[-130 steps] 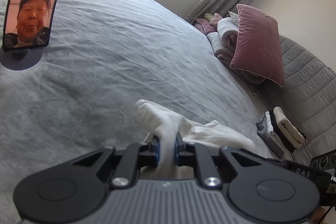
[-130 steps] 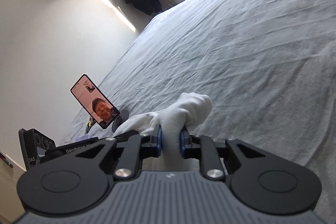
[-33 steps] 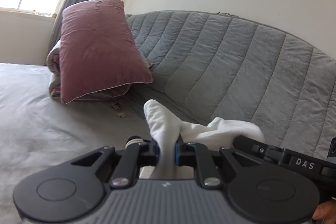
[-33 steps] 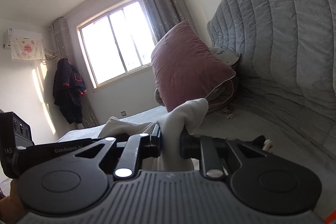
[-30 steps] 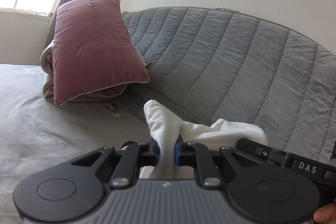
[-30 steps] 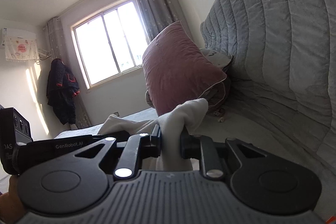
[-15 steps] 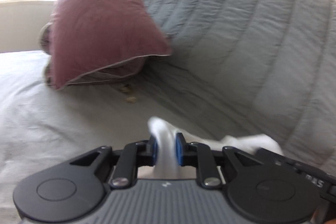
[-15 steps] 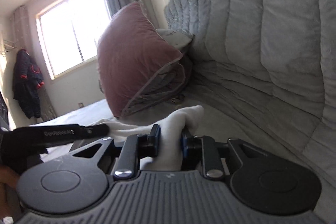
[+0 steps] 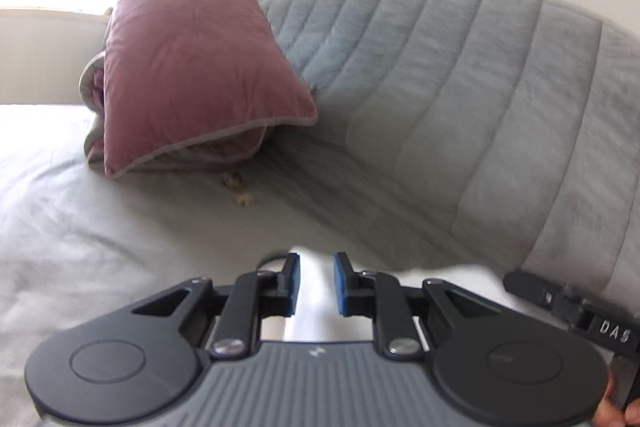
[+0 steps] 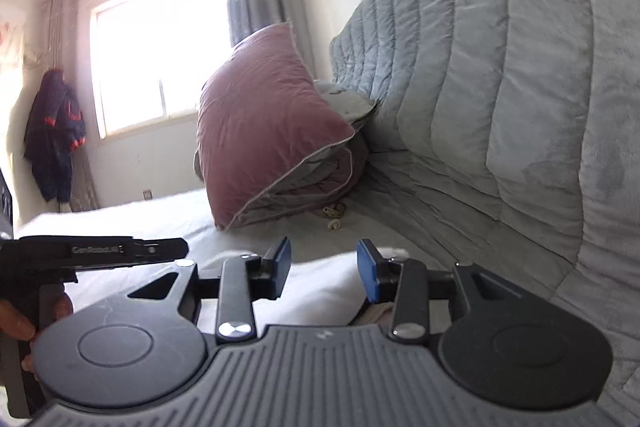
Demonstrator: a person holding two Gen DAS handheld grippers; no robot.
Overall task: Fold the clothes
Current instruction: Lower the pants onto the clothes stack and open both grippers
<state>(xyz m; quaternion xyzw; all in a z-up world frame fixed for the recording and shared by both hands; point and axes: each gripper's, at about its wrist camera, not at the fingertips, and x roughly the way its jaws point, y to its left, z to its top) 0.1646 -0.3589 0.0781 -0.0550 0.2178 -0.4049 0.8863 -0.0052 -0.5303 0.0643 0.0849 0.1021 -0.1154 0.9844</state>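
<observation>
At the bottom centre of both views, the white garment lies low on the grey bed. The left gripper pinches it; the right gripper is opening, pads clear of it. Uneven release may disturb the fold.

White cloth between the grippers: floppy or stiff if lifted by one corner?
Probably floppy: the white cloth bunches between the left gripper pads and lies slack under the opening right gripper. Likely light, so one corner should lift it, the rest drooping.
</observation>
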